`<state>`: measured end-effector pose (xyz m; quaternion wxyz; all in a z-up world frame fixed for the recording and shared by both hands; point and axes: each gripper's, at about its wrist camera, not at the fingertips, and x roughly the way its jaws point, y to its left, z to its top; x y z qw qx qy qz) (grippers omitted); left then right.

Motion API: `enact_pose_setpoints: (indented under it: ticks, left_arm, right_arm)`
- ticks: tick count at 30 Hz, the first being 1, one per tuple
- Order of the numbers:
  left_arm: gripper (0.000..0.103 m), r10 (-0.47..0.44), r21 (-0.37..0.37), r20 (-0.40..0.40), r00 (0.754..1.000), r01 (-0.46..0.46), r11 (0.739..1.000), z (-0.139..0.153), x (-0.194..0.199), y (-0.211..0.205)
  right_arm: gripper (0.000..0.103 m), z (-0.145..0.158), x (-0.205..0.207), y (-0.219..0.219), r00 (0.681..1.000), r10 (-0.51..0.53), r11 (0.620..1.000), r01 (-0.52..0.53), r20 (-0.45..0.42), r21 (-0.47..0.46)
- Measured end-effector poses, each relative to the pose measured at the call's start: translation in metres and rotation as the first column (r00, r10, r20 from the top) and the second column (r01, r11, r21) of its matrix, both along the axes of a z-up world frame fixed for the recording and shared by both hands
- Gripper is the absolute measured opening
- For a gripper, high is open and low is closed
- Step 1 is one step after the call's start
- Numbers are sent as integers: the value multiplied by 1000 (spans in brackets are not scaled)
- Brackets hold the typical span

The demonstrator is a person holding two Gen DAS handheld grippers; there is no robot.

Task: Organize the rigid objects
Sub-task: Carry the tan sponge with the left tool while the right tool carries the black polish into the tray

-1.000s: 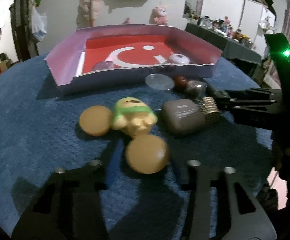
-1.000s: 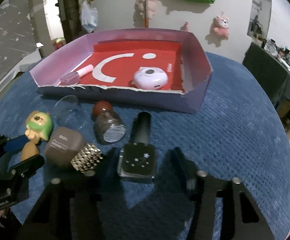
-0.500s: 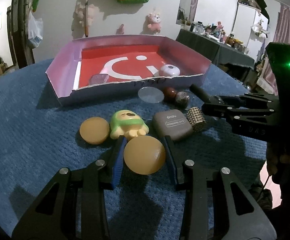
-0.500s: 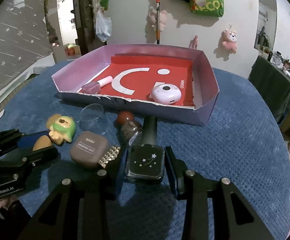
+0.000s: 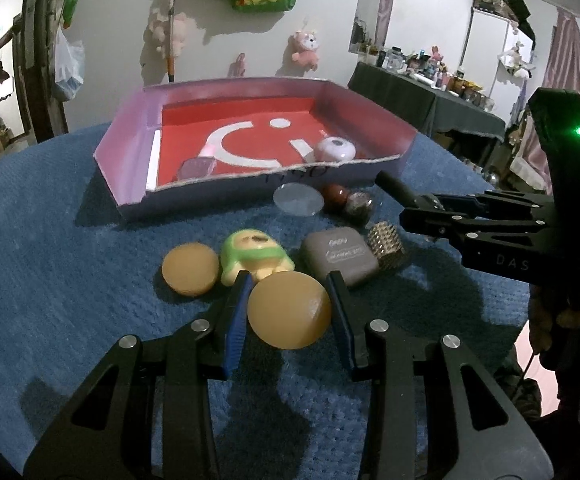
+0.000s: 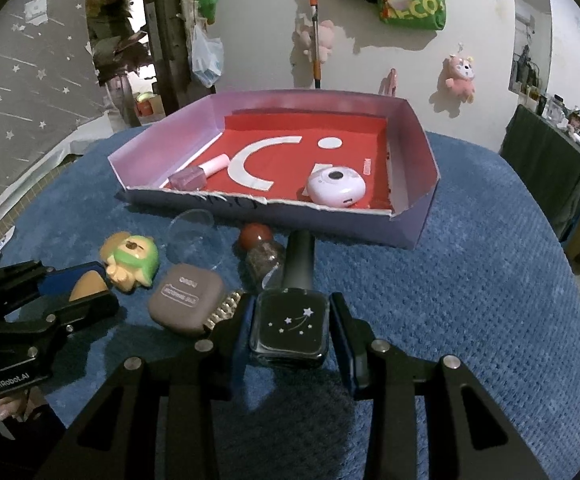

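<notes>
My left gripper is shut on a round orange disc, held just above the blue cloth. My right gripper is shut on a square black bottle with white stars, whose dark cap points at the tray. The purple tray with a red floor lies behind, holding a white round device and a pink bottle. In the left wrist view the right gripper reaches in from the right. The right wrist view shows the left gripper at the left edge.
Between the grippers and the tray lie a second orange disc, a green and yellow toy, a grey-brown case, a gold studded cube, a clear lid and a red-capped jar. A person stands in the far doorway.
The right gripper's fingers have drawn in onto the black bottle and lifted it slightly. The left gripper keeps the orange disc; both views have tipped up a little.
</notes>
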<state>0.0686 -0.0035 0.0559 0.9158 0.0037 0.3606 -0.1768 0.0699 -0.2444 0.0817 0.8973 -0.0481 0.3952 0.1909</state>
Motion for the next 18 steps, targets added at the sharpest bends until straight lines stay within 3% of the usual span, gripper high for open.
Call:
enact_pose_setpoints:
  ticks: [10,13,18]
  left_arm:
    - [35,-85,-35,-10,996,84,996,32,44,1]
    - [35,-108,7,5,994,108,994,40,68,-1]
    - [35,-178,34,-45,983,179,983,41,112,-4]
  right_arm:
    - [40,31,23,9,998,61,997,-62,20,43]
    - [40,38,40,15,996,87,995,-88,17,49]
    - [40,42,73,28,988,153,988,-153,-2,33]
